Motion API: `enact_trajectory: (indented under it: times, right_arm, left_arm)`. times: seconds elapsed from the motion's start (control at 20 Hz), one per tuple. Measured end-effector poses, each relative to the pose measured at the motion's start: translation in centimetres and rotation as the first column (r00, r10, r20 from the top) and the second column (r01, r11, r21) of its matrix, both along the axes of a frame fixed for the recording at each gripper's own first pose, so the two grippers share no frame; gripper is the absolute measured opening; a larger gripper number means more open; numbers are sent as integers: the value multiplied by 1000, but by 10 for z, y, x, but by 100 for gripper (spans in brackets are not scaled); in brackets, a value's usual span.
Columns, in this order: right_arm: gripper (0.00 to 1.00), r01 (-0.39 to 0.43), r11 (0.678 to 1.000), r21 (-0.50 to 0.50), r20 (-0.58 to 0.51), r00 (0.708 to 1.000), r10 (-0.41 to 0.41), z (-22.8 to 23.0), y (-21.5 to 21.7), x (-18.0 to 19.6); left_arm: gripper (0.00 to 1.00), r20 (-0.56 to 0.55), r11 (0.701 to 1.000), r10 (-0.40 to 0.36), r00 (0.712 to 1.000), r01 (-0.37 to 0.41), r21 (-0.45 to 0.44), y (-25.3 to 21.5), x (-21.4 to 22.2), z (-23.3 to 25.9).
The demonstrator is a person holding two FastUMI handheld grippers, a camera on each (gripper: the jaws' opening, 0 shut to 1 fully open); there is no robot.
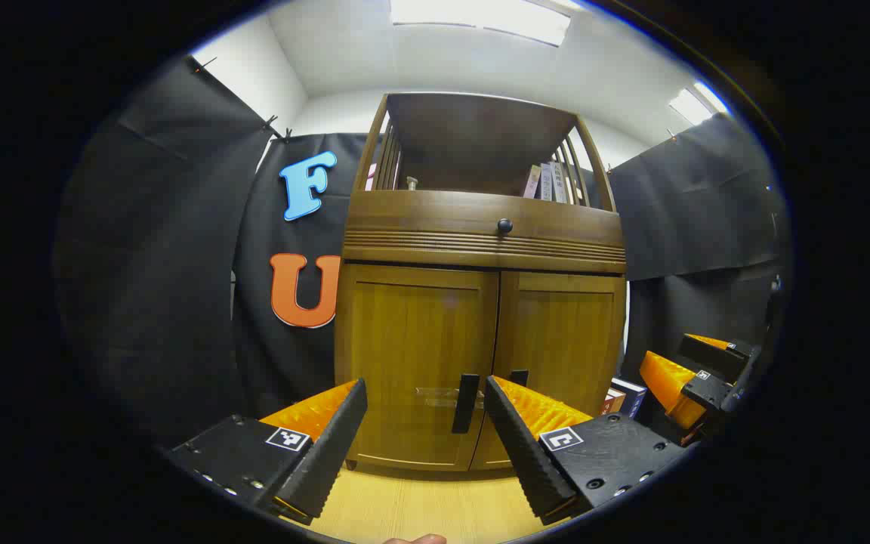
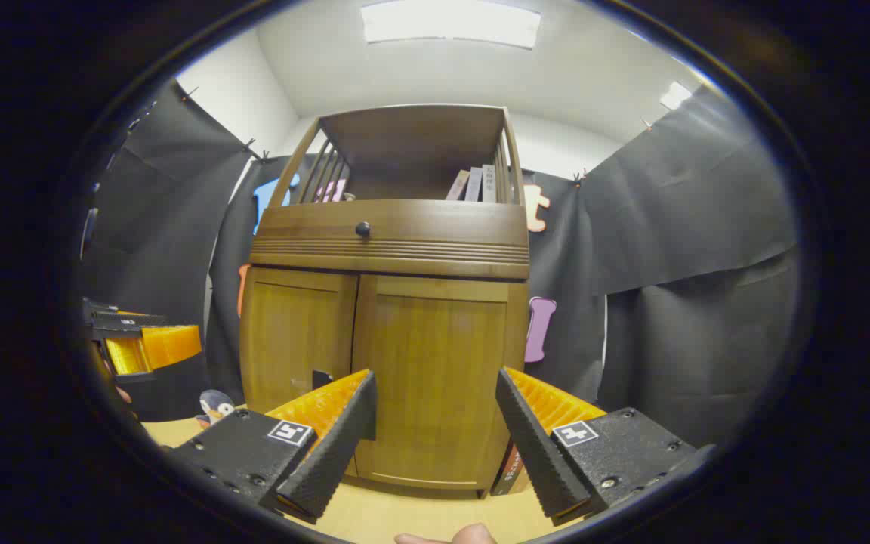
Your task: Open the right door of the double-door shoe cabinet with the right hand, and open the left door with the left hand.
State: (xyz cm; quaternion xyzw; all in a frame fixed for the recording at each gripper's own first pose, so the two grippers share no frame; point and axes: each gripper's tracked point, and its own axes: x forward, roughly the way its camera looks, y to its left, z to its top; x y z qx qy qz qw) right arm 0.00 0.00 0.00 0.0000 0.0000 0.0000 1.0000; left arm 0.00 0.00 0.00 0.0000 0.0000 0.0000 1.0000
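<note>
While both doors (image 1: 416, 355) of the shoe cabinet (image 2: 390, 317) sit closed, we hold left gripper (image 1: 426, 423) and right gripper (image 2: 435, 423) apart from them, jaws spread, grasping nothing.

You see a brown wooden shoe cabinet (image 1: 480, 302) at frame centre, upright; its left door (image 1: 416, 363) and right door (image 1: 563, 355) are both closed, dark handles meeting at the middle.

Black cloth (image 1: 171, 249) drapes the booth on the left, right and far sides, clipped up along its top edge. Above it runs a white wall (image 2: 250, 94) and a white ceiling with bright light panels (image 2: 450, 23). Down near us, pale wood floor (image 1: 420, 506).
</note>
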Motion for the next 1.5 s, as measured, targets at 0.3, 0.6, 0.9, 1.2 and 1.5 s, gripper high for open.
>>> enact_trajectory:
  times: [0.3, 0.6, 0.9, 1.2, 1.5]
  right_arm:
    - [100, -17, 1000, -4, -11, 1000, 17, 2, 7, 1]
    - [100, -16, 1000, -9, -49, 999, 15, -4, 14, 1]
    - [100, -17, 1000, -7, -59, 998, 17, -5, 24, 8]
    - [100, -21, 1000, -1, -84, 996, 21, -10, 30, 22]
    - [100, -27, 1000, 14, -138, 990, 29, -31, 46, 51]
  left_arm:
    - [95, 9, 1000, -4, 1000, 3, 28, -2, -8, 5]
    - [95, -7, 1000, 21, 1000, -21, 21, 12, -13, 3]
    - [95, -4, 1000, 10, 1000, -9, 29, 15, -16, 4]
    - [95, 9, 999, 24, 1000, -25, 42, 24, -21, 6]
    - [94, 23, 997, 67, 997, -68, 46, 44, -24, 6]
